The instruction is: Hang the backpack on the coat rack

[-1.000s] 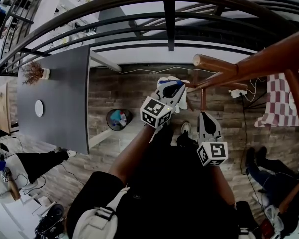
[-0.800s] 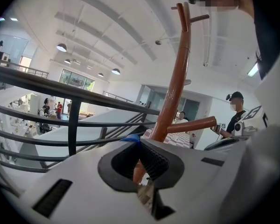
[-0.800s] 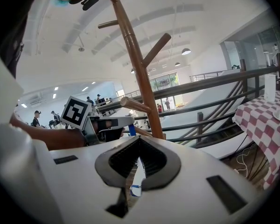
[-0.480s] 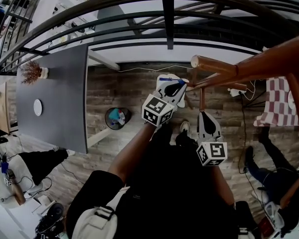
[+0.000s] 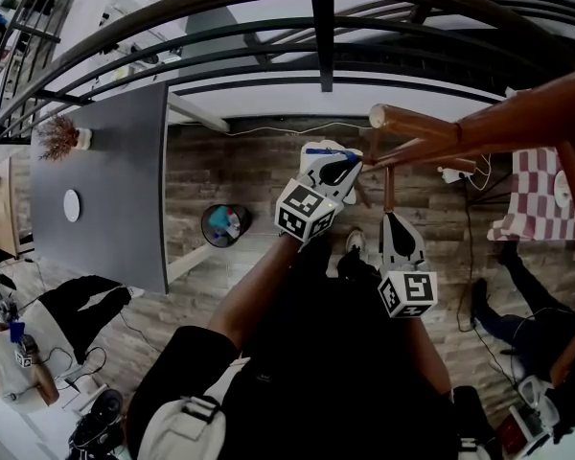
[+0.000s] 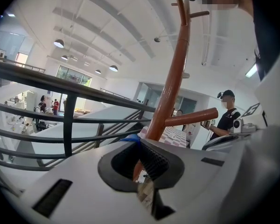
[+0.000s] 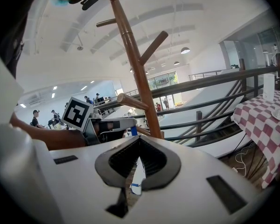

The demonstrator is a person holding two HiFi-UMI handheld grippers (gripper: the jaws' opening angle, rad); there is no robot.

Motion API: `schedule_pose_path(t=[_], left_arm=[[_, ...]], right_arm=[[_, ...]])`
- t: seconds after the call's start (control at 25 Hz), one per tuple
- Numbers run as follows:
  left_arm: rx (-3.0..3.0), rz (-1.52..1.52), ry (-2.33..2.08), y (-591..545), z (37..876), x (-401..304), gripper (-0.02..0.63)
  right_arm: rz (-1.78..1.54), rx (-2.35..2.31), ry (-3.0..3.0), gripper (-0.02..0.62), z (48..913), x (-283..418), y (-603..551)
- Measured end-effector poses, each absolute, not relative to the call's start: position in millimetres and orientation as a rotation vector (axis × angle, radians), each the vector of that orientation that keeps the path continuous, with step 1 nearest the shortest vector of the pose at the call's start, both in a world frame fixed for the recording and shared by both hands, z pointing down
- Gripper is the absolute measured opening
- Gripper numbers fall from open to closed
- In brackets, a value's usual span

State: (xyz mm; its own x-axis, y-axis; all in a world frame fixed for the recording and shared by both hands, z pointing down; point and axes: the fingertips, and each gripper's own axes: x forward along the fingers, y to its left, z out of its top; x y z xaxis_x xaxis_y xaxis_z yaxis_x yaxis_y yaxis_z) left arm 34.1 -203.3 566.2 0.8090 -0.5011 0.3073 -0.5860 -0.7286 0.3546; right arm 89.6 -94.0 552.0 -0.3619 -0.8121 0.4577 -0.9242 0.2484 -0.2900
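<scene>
The brown wooden coat rack [image 5: 517,113] leans across the upper right of the head view, one peg [image 5: 412,123] pointing left. My left gripper [image 5: 340,166] sits just left of that peg, jaws together, nothing seen between them. My right gripper [image 5: 395,220] is below the pegs, also shut and holding nothing visible. In the left gripper view the rack pole [image 6: 175,78] rises right behind the closed jaws [image 6: 139,143]. The right gripper view shows the pole [image 7: 135,64] beyond its jaws [image 7: 139,141], and the left gripper [image 7: 107,125]. A pale bag with a black buckle [image 5: 187,427] lies by my shoulder; whether it is the backpack is unclear.
A black metal railing [image 5: 326,27] curves across the top. Below lie a grey table [image 5: 115,190] with a dried plant [image 5: 65,140], a round bin [image 5: 225,226] and a checked tablecloth [image 5: 532,190]. People [image 5: 517,314] stand on the wood floor; another stands beyond the rack [image 6: 226,115].
Both grippers have stayed almost in place beside the rack's pegs. The people on the floor at the left and right have shifted.
</scene>
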Motion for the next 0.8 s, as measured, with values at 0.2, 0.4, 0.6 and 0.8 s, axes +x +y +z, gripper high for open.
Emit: schedule_pose_path(t=[0.2,0.4,0.6,0.8], left_arm=[[2.569,0.27,-0.772,-200.8,565.9,36.7,0.014],[2.565,0.279,-0.75,-195.5,568.9,41.3,0.014],[2.556,0.276,-0.754,-194.0,571.5,38.9,0.014],[2.541,0.279,-0.765,-191.8,575.4,33.7,0.014]], right_arm=[[0.76,1.642,-2.303,0.014,551.2,88.3,-93.2],[0.764,1.653,-2.296,0.012,551.0,91.1,-90.9],[0.772,1.655,-2.296,0.012,553.0,90.4,-91.8],[0.762,1.642,-2.303,0.014,552.3,86.1,-92.4]])
